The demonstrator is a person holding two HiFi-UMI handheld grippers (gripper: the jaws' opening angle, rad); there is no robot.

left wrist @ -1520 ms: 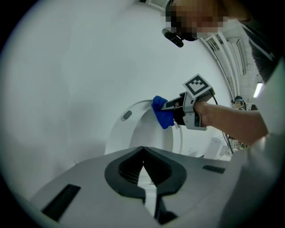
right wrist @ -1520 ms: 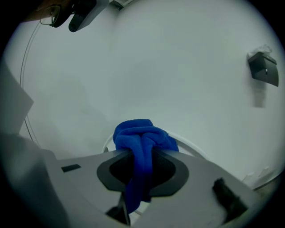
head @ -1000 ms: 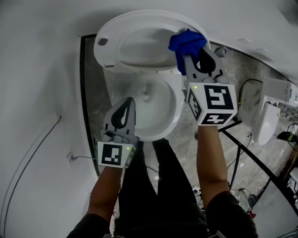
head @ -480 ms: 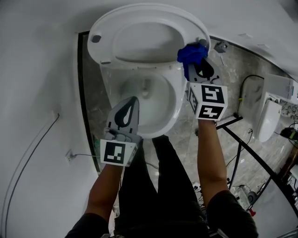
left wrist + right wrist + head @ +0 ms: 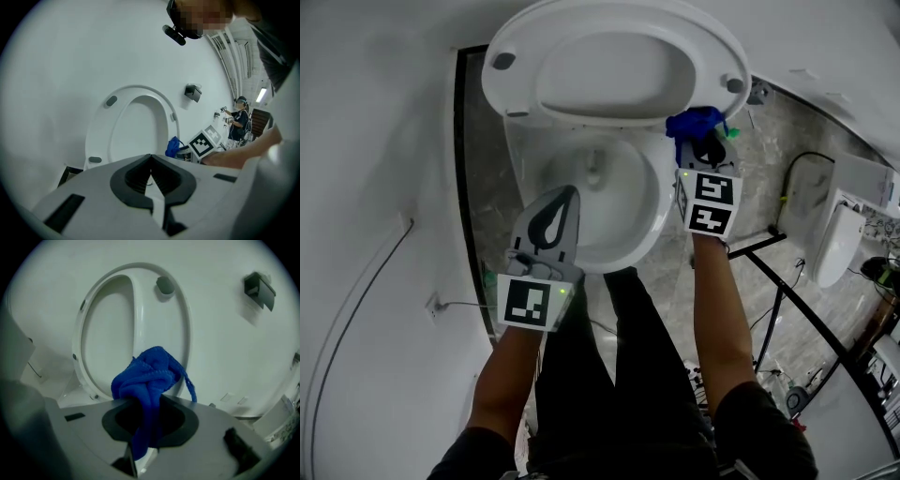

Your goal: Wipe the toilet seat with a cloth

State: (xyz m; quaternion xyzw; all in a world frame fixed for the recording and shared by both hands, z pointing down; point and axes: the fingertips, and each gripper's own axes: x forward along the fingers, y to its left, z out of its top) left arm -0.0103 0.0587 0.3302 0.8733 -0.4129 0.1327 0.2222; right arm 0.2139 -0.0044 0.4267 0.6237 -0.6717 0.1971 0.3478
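Note:
The white toilet seat [image 5: 614,66] stands raised above the bowl [image 5: 661,202], its underside with grey bumpers facing me. My right gripper [image 5: 701,141] is shut on a bunched blue cloth [image 5: 694,122], which lies against the seat ring's lower right end, next to the bowl's rim. In the right gripper view the cloth [image 5: 147,378] bulges out of the right gripper [image 5: 147,401] against the seat ring [image 5: 138,319]. My left gripper [image 5: 567,192] hovers over the bowl's near left side, shut and empty. The left gripper [image 5: 151,157] faces the seat [image 5: 166,117], and the cloth [image 5: 174,146] shows to its right.
A dark strip of floor [image 5: 469,187] runs beside the white wall at the left, where a thin cable [image 5: 366,300] hangs. To the right are marble floor, a black metal frame [image 5: 787,300] and another white fixture [image 5: 839,239]. The person's legs stand just before the bowl.
The right gripper has slid the blue cloth down the right side of the raised seat ring toward the bowl's rim. The left gripper has stayed almost still, shut.

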